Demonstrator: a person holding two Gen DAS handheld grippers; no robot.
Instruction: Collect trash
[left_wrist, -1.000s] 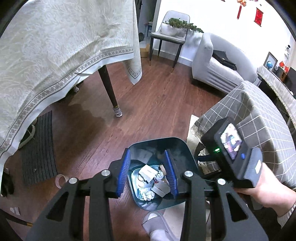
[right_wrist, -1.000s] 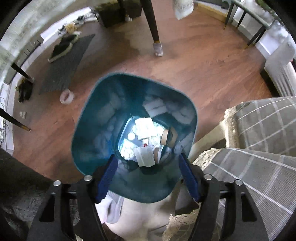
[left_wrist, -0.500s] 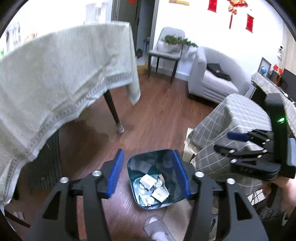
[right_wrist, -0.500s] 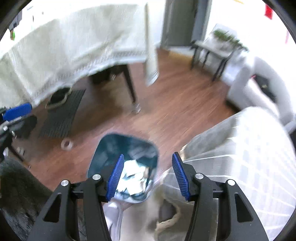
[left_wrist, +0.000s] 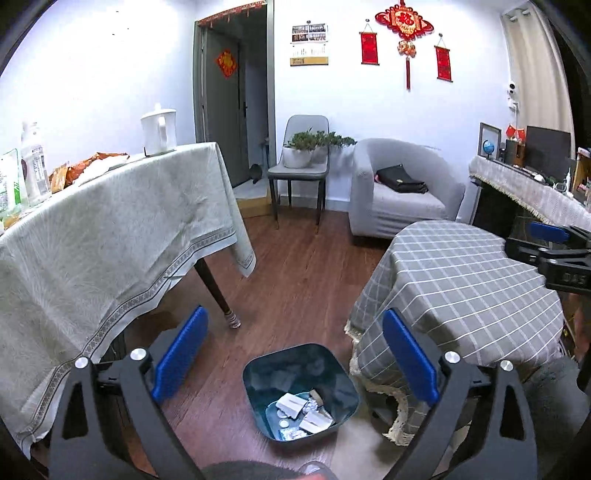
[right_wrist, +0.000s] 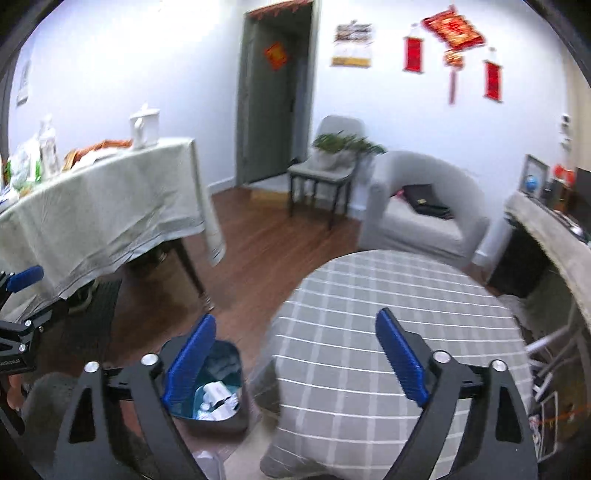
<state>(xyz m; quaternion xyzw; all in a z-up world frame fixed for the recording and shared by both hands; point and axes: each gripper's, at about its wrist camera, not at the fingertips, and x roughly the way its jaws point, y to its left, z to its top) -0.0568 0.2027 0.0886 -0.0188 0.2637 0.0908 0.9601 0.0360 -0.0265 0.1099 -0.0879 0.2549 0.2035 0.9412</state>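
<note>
Right wrist view smeared throughout by motion blur. Trash bin (right_wrist: 221, 384) there half covered by a blue gripper pad (right_wrist: 190, 360); scraps inside (left_wrist: 301, 410) too small to name. Dining table (left_wrist: 110, 236) cut by the left edge. Bottle labels (left_wrist: 35, 166) unreadable. Wall calendar (left_wrist: 309, 45) too small to read.

glossy plastic bin (left_wrist: 334, 373), perhaps crumpled paper (left_wrist: 293, 403)
</note>
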